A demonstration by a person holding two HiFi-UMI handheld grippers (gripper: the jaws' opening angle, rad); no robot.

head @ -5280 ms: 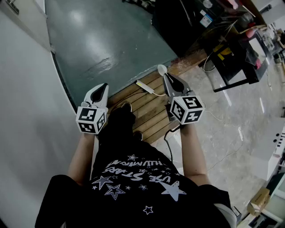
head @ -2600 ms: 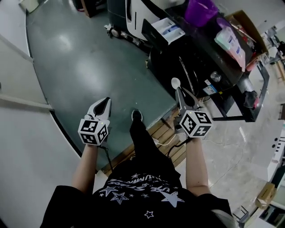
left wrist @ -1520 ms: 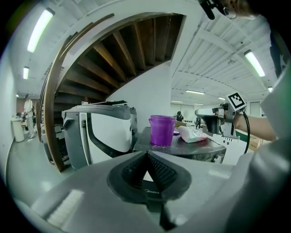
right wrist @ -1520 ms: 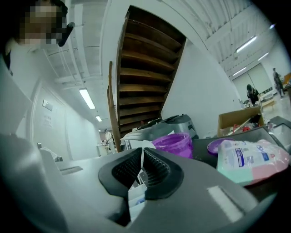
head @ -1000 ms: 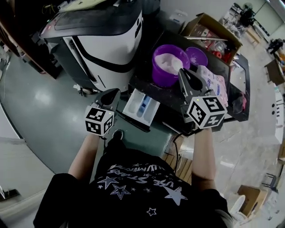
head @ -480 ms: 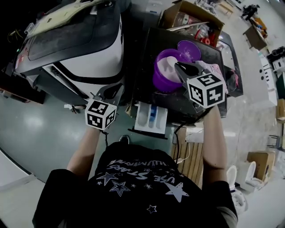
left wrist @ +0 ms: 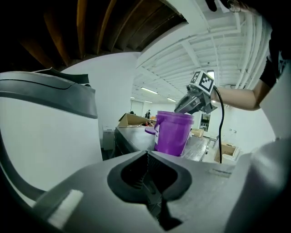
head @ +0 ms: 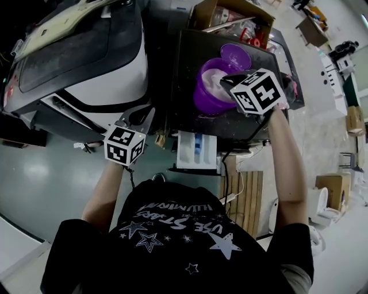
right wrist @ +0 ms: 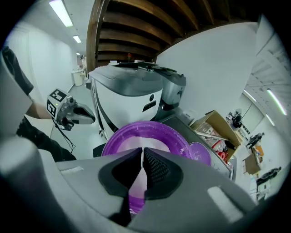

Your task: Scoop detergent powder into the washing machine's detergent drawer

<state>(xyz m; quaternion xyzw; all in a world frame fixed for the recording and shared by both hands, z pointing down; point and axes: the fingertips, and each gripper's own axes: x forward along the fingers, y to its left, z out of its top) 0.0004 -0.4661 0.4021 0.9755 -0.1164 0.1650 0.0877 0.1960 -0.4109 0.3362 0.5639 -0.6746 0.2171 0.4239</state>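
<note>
A purple bucket [head: 211, 87] of white detergent powder stands on the dark top of a low cabinet [head: 190, 57]. My right gripper [head: 229, 76] hangs over the bucket's right rim, shut on a white spoon [right wrist: 136, 180] whose handle shows as a pale strip between the jaws; its bowl is hidden. From the right gripper view I look down into the bucket [right wrist: 145, 136]. Below the bucket the white detergent drawer [head: 195, 150] stands pulled out, with a blue insert. My left gripper [head: 146, 112] is shut and empty, left of the drawer, in front of the washing machine [head: 86, 69].
A purple lid [head: 236, 54] lies behind the bucket, with an open cardboard box [head: 224, 11] of clutter beyond it. A wooden pallet [head: 241, 195] and cables lie on the floor at the right. The grey floor [head: 34, 172] spreads to the left.
The view swung from bare floor to the washing machine and the cabinet. My right gripper carried the spoon up over the purple bucket. The left gripper stayed low beside the drawer.
</note>
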